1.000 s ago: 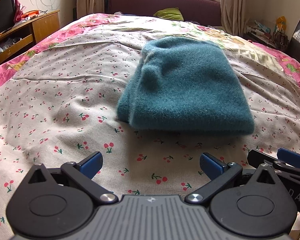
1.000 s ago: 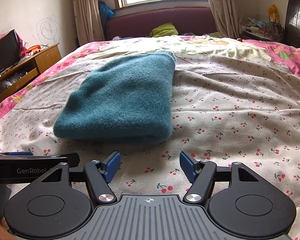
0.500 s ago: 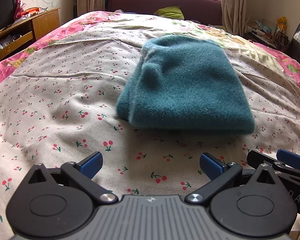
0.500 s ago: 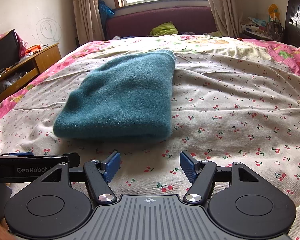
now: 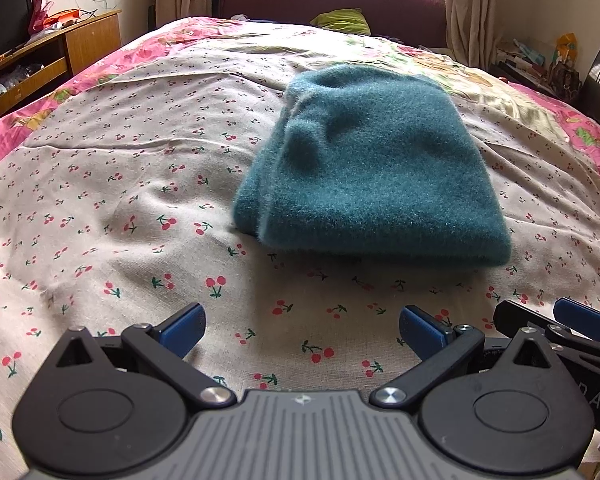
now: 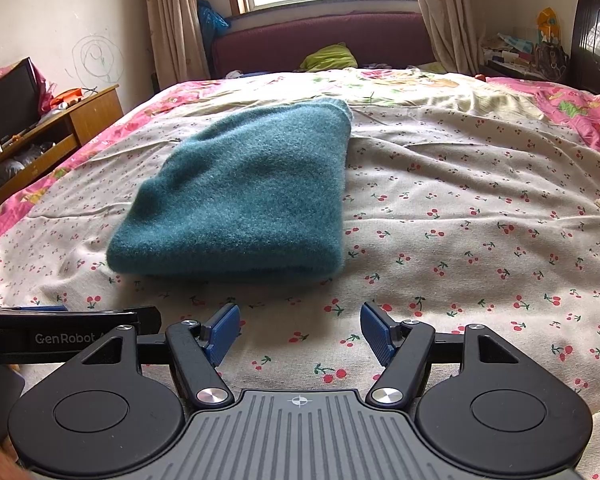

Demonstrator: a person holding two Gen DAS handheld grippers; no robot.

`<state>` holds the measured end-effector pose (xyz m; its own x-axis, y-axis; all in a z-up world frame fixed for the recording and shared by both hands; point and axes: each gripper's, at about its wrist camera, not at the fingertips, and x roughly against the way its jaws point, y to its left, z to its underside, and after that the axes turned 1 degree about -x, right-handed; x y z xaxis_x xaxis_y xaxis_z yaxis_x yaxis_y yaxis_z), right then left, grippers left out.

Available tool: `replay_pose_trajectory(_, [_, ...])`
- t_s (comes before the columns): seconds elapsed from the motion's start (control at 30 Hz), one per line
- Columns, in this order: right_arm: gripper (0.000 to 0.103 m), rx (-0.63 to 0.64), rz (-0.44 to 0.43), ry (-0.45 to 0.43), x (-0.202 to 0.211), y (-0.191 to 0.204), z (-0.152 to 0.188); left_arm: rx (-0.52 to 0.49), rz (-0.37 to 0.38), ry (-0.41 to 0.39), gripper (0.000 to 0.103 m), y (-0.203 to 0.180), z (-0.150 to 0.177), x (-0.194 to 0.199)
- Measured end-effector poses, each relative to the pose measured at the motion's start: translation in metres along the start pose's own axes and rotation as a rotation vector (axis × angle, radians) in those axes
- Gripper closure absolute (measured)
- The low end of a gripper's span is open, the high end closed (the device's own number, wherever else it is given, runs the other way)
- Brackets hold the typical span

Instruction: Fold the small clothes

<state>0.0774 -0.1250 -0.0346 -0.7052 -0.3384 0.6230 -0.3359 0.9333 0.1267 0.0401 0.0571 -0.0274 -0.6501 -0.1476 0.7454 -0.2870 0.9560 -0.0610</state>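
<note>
A folded teal fuzzy garment (image 5: 372, 168) lies flat on the cherry-print bedsheet (image 5: 112, 208), a little beyond both grippers. It also shows in the right wrist view (image 6: 244, 196). My left gripper (image 5: 302, 330) is open and empty, hovering over the sheet in front of the garment's near edge. My right gripper (image 6: 300, 334) is open and empty, near the garment's front right corner. The right gripper's tip shows at the right edge of the left wrist view (image 5: 580, 322).
A wooden TV stand (image 6: 56, 128) stands left of the bed. A maroon headboard bench (image 6: 320, 44) with a green cushion (image 6: 328, 58) is at the far end. Cluttered shelves (image 6: 524, 56) and a dark cabinet (image 6: 596, 36) are at the right.
The left wrist view has tilted slightly downward, so the garment sits a bit higher in frame. The garment and the right gripper have not visibly moved.
</note>
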Motion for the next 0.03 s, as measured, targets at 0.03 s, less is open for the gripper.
replay_pose_trajectory(0.03, [0.035,0.0,0.0,0.0,0.0,0.0,-0.0002,0.0,0.0,0.0,0.0,-0.0001,-0.0001,0.0])
